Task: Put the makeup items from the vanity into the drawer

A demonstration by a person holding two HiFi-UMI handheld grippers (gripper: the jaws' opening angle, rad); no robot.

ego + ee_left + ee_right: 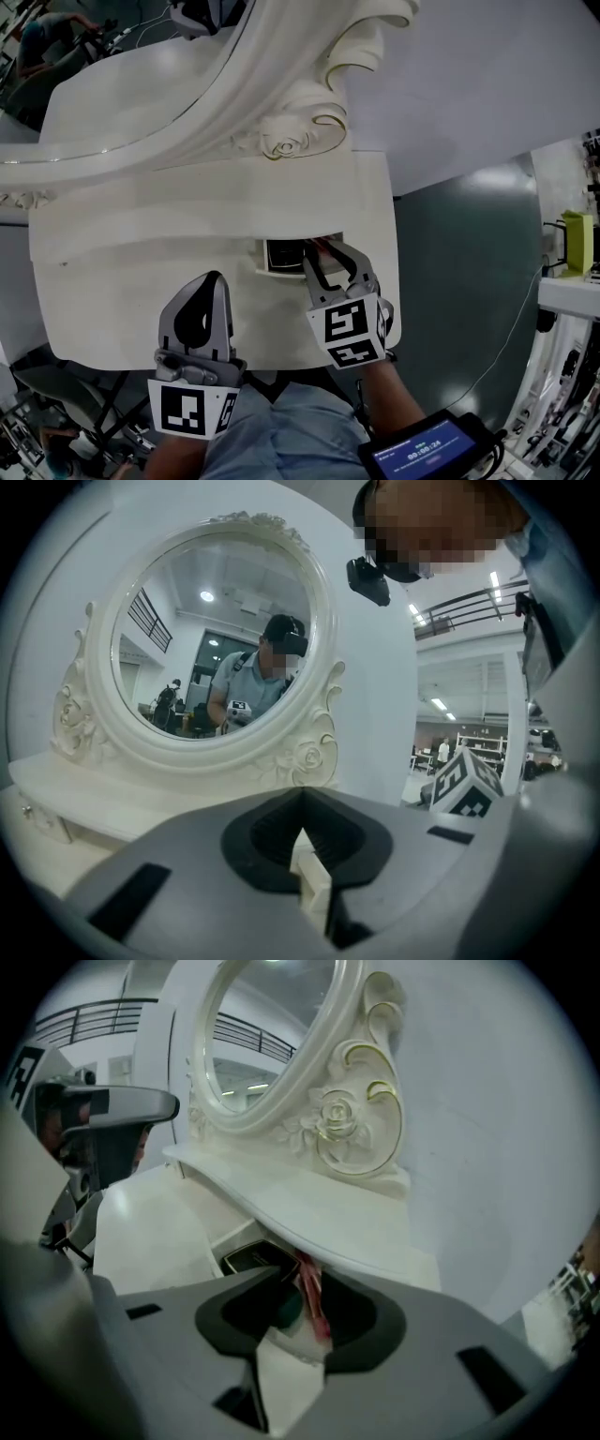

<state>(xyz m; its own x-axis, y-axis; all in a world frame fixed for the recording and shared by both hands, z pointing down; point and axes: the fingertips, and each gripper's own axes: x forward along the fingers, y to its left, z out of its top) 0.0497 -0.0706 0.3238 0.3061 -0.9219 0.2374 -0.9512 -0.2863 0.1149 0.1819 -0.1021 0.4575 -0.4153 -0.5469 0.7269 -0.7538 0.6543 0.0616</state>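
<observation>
Head view: right gripper (330, 267) over open drawer (260, 257), jaws narrowly apart, red makeup item (309, 1299) at its tips inside, beside dark compact (283, 254). Left gripper (214, 279) closed, empty. Vanity top (141, 244) looks bare, so likely nearly done.

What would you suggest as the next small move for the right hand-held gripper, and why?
Probably ease the right hand-held gripper back out of the drawer: its jaws stand apart around the red item, which already sits inside beside a dark compact.

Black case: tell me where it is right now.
Head view: the black case lies in the open drawer under the vanity's shelf, just left of the right tongs.
</observation>
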